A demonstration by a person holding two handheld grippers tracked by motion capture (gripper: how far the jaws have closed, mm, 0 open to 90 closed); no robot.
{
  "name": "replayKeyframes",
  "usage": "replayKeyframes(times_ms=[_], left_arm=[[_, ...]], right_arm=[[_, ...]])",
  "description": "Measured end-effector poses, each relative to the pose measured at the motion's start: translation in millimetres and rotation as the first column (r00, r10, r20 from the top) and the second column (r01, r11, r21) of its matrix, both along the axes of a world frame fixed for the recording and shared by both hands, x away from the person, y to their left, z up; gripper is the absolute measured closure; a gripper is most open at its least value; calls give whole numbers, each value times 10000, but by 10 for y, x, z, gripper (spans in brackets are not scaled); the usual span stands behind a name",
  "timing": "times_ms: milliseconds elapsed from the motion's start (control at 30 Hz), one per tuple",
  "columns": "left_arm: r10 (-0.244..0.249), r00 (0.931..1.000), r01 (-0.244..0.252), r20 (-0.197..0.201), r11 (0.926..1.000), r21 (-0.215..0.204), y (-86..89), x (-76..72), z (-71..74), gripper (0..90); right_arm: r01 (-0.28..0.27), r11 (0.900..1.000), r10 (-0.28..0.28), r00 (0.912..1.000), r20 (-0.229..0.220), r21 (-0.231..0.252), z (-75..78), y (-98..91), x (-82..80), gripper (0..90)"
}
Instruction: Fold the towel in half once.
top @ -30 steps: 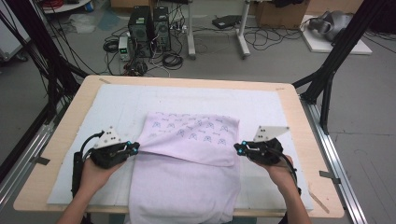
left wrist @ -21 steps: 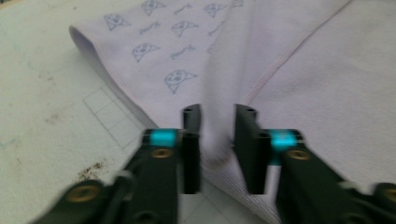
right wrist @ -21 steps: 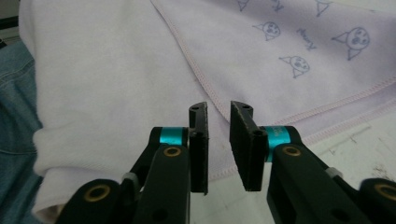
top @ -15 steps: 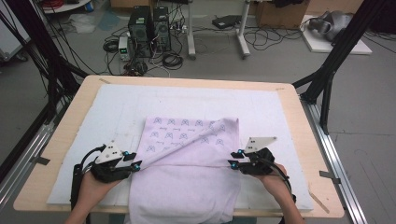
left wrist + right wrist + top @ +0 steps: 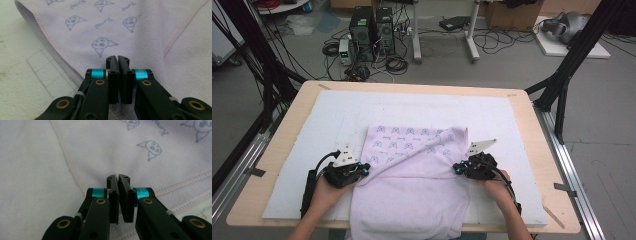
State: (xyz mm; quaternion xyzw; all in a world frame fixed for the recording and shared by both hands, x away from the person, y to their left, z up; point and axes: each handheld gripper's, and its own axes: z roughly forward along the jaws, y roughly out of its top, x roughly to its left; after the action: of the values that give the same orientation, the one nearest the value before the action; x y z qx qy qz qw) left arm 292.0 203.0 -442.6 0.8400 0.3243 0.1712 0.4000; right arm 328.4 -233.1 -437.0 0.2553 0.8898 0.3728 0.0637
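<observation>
The lilac printed towel (image 5: 412,170) lies on the white mat (image 5: 312,120) near our side of the table (image 5: 532,120), its far part folded forward so the printed flap overlaps the plain half that hangs over the near edge. Our left tongs (image 5: 364,168) sit at the fold's left end and our right tongs (image 5: 456,167) at its right end. Both have just snapped closed; the jaws meet with no cloth visibly between them. We judge this fold laid down. Next we would need to open and pinch fresh corners for another fold.
</observation>
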Motion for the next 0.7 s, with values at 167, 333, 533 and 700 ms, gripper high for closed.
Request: replayKeyframes(times_ms=[167, 333, 533, 700], left_arm=[[75, 9998, -68, 182, 9992, -385, 43, -26, 124, 873], [7, 9993, 12, 363, 9985, -540, 55, -89, 225, 879], [-175, 9987, 198, 474, 9986, -494, 78, -213, 335, 882], [-476, 9976, 504, 505, 9972, -551, 119, -377, 420, 881]], right_arm=[[-149, 9994, 135, 9991, 407, 328, 183, -41, -88, 874], [-520, 9975, 474, 9943, 950, 468, 449, -109, -251, 873], [-900, 9956, 866, 9892, 1186, 243, 637, -214, -575, 874], [-1419, 9895, 1374, 9828, 1230, 285, 739, -307, -882, 871]])
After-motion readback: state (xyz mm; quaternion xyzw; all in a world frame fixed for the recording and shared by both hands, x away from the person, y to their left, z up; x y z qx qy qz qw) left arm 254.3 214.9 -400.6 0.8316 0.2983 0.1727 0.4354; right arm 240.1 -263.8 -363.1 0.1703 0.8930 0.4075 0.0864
